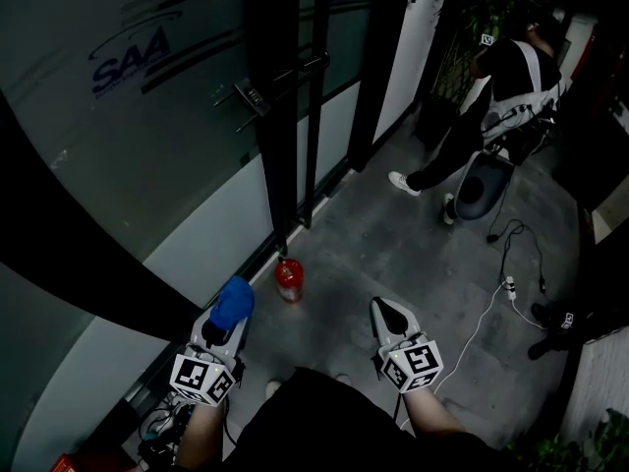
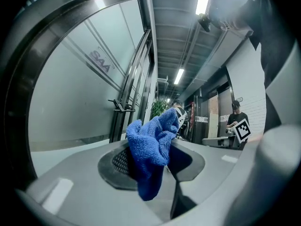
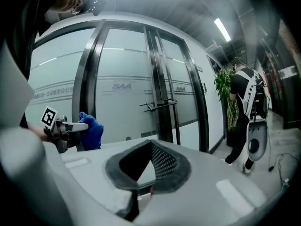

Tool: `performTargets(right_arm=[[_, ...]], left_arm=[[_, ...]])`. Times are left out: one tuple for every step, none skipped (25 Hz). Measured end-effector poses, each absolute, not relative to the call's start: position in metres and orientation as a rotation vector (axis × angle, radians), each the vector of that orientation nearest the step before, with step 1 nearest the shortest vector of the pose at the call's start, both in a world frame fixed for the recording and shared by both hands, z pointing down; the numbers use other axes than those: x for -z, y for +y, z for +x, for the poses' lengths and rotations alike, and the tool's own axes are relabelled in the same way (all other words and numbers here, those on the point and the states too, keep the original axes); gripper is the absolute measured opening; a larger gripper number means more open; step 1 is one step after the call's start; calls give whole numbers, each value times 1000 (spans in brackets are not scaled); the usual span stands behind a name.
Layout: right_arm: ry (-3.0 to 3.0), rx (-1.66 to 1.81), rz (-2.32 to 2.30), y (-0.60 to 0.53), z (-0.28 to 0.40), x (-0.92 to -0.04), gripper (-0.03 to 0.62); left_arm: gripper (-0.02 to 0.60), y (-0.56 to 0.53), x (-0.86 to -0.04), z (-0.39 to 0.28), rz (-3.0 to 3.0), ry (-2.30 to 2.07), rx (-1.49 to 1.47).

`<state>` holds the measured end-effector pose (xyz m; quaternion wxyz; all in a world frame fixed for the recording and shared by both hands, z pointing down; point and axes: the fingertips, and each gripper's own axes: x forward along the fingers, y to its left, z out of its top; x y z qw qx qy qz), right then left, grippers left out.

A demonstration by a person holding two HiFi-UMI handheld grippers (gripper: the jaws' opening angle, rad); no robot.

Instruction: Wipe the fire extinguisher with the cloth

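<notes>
A small red fire extinguisher stands on the grey floor at the foot of the glass door frame. My left gripper hangs just left of it and above the floor, shut on a bunched blue cloth. In the left gripper view the cloth fills the gap between the jaws and droops toward the camera. My right gripper is to the right of the extinguisher, with its jaws meeting at the tips and nothing between them. From the right gripper view, the left gripper and its cloth show at the left.
Frosted glass doors with black frames and bar handles run along the left. A person in black with a white harness bends over a device at the back right, near a plant. Cables and a power strip lie on the floor at right.
</notes>
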<state>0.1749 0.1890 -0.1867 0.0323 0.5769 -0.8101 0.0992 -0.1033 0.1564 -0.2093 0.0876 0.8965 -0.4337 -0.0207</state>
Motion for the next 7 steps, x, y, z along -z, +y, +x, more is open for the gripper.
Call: performTargets(right_arm=[[-2494, -309, 1776, 190, 175, 186, 3], [-2495, -311, 1778, 192, 175, 185, 3], [-2496, -310, 1778, 193, 174, 185, 3], [-2498, -308, 1778, 194, 173, 185, 3], [-2500, -306, 1776, 195, 172, 185, 3], [-2503, -304, 1775, 196, 171, 186, 3], [-2507, -301, 1772, 196, 170, 186, 3]], left_arm=[[164, 158, 210, -105, 2664, -1299, 63], [164, 160, 210, -106, 2656, -1306, 66], [164, 162, 210, -107, 2649, -1309, 69], [164, 164, 209, -108, 2645, -1308, 71], [164, 166, 207, -109, 2645, -1307, 72], [164, 167, 206, -109, 2646, -1306, 72], [164, 169, 205, -109, 2647, -1305, 73]])
